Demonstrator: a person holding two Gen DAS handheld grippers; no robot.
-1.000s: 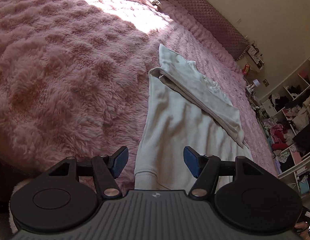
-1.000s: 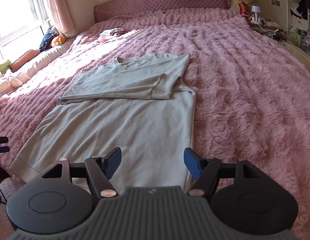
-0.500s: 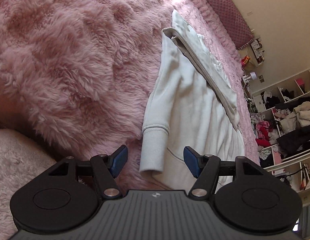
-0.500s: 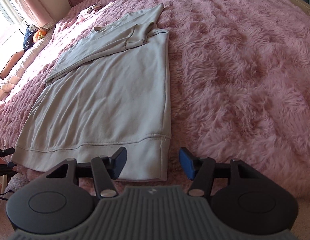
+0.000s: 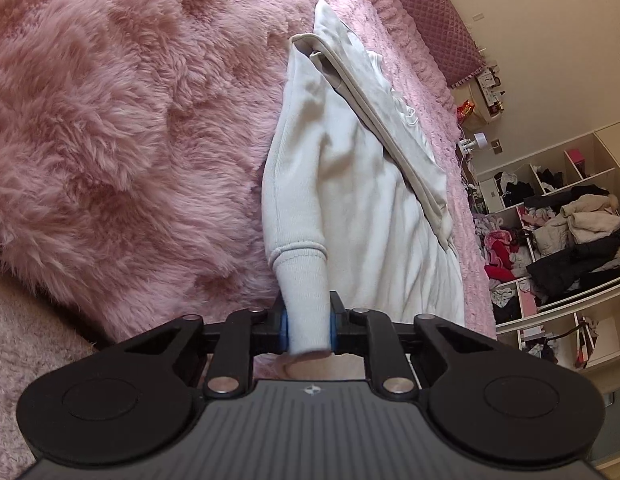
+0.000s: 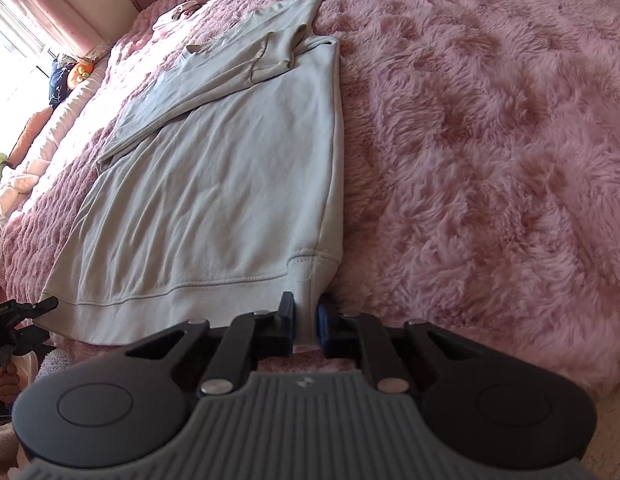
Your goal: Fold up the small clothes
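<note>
My left tool (image 5: 307,326) is closing its jaws on the ribbed hem corner of the pale sweatshirt (image 5: 362,208), the cloth pinched between the blue pads. My right tool (image 6: 305,322) is closing on the other hem corner, the fabric bunched between its jaws. Ahead of both tools the sweatshirt lies flat on the fluffy pink bed (image 6: 490,120), its sleeves folded across the chest at the far end.

hand-held gripper (image 5: 307,328): black linkage arms | blue finger pads (image 5: 284,328) | silver pivot screws | ribbed grey body
</note>
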